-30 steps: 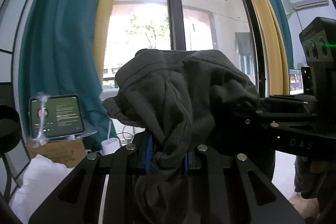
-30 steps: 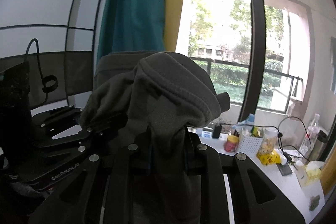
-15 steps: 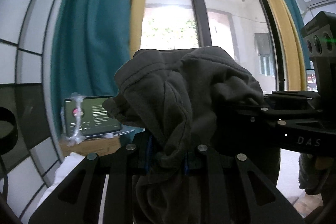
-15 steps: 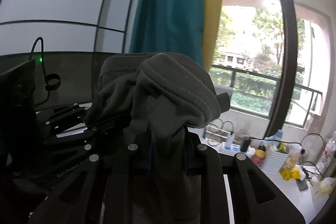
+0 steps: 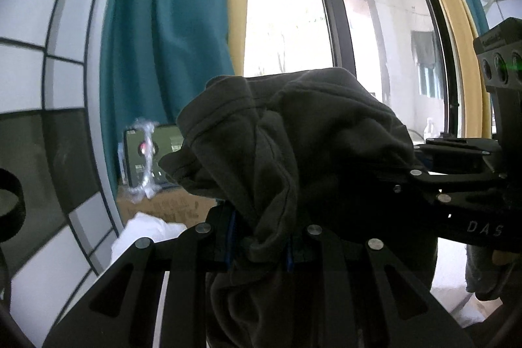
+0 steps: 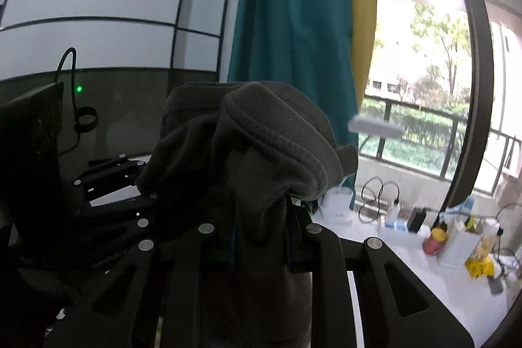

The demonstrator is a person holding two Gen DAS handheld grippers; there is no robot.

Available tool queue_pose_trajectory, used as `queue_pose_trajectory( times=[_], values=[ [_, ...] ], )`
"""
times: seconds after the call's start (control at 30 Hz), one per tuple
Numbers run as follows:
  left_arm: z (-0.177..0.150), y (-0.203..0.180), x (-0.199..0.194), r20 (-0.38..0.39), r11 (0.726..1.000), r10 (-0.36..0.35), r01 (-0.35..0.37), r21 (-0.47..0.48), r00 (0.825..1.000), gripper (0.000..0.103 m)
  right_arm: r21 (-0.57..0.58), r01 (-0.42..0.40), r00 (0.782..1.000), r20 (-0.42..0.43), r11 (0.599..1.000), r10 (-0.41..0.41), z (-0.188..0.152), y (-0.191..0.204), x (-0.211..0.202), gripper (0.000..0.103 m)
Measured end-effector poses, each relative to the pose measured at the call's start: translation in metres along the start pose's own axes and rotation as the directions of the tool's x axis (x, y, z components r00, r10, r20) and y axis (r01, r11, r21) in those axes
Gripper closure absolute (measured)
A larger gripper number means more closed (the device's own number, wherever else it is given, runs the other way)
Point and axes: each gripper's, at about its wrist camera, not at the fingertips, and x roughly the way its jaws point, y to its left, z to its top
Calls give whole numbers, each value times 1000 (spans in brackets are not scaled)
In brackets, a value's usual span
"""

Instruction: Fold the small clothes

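dark grey-green knit cloth filled the gap of both tongs. the left gripper had its jaws drawn nearly together and pinched tight on a bunched fold of the garment, blue pads just showing on either side of the fabric. the right gripper stood the same way, jaws narrow and clamped on another part of the same garment, where a thick ribbed hem curled over the top. the cloth was held up in the air between the two tools, heaped above the fingers and hanging down behind them, so its lower edges were hidden. in the left wrist view the right tool's black frame crossed close on the right side, touching or nearly touching the cloth; in the right wrist view the left tool's frame sat close on the left.

beyond the left gripper, a teal curtain and a yellow curtain edge hung before a tall window, with a lit tablet on a cardboard box low at left. beyond the right gripper, a white desk carried cables, bottles and a red jar at lower right, well apart from the cloth; a panelled wall stood at left.
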Motion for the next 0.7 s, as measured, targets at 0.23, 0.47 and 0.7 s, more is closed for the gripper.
queue_pose_trajectory(
  times=[0.23, 0.47, 0.7],
  values=[
    [-10, -10, 24, -66, 1000, -23, 24, 11, 998, 82, 58, 17, 998, -57, 998, -14, -21, -24, 29, 81],
    [-16, -9, 52, -130, 999, -42, 43, 6, 991, 82, 103, 2, 996, -86, 995, 7, -33, -42, 58, 81],
    [-20, -11, 78, -188, 998, -61, 62, 1, 980, 82, 156, 2, 993, -117, 988, 16, -45, -63, 88, 81]
  ],
)
